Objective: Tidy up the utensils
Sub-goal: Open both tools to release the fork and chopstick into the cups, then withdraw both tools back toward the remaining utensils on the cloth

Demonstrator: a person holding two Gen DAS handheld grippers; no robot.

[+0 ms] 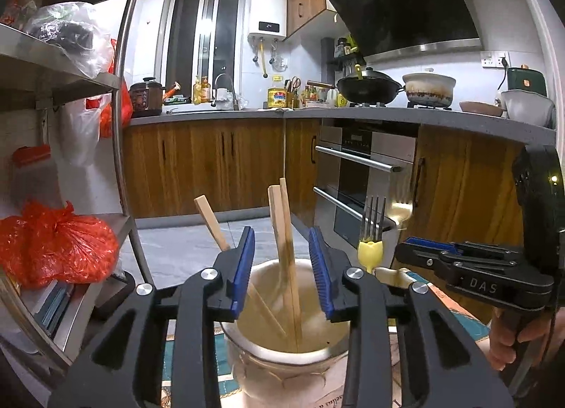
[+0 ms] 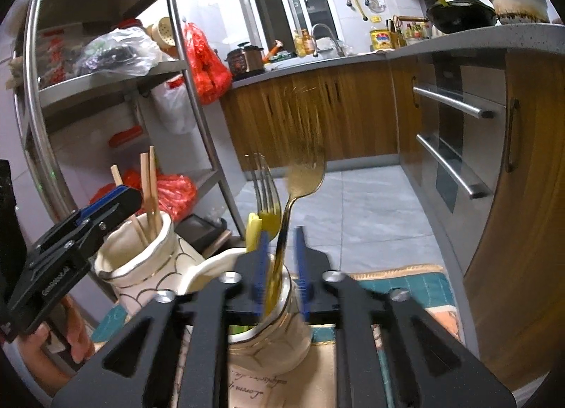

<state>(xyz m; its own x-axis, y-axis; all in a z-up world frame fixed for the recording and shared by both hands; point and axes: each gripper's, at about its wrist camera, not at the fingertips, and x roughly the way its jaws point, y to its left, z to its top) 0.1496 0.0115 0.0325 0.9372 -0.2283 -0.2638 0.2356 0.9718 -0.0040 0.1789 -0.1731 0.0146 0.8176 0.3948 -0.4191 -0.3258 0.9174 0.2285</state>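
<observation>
From my left wrist view, the left hand-held gripper (image 1: 282, 267) stands apart around two chopsticks (image 1: 285, 231) in a jar (image 1: 282, 365). From the right, my right hand-held gripper (image 2: 280, 267) stands apart, a gold spoon (image 2: 300, 189) between its pads, untouched, in its cup (image 2: 279, 341).

A night-time kitchen around me, with wood cabinets and grey tabletop.

To my left stands a metal shelf rack (image 1: 122, 97) holding a clear plastic bag (image 1: 70, 34) and a red plastic bag (image 1: 56, 245). Straight ahead, a dark window (image 1: 203, 37) sits beside a white water heater (image 1: 267, 12). Beneath them the tabletop (image 1: 317, 113) carries a pressure cooker (image 1: 145, 95), a curved tap (image 1: 226, 88) and a yellow tin (image 1: 277, 97). Further right I see a black wok (image 1: 367, 88) and a stained white pot (image 1: 429, 88) under a black range hood (image 1: 406, 5). A steel oven (image 1: 360, 175) is built in below. The floor (image 2: 360, 210) is pale tile.
</observation>
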